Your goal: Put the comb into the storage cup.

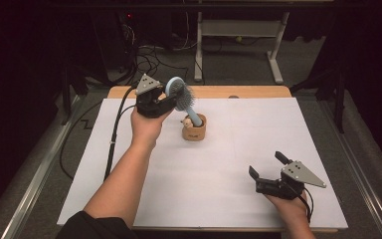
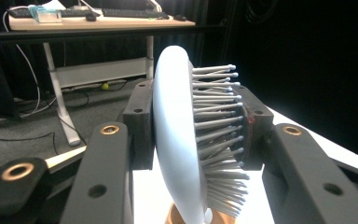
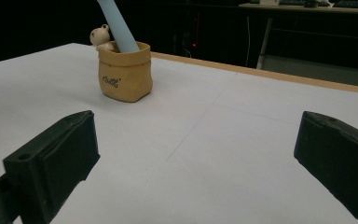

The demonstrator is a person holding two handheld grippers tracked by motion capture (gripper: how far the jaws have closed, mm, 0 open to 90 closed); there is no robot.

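Upper centre of the frame, my left gripper (image 1: 165, 99) clamped the brush (image 1: 181, 94) head, handle slanting down-right into the pot (image 1: 194, 128); my right gripper (image 1: 267, 166) gaped empty, lower right.

Both grippers, left gripper (image 1: 166, 99) and right gripper (image 1: 268, 167), have black jaws, grey three-cornered plates, black cables.
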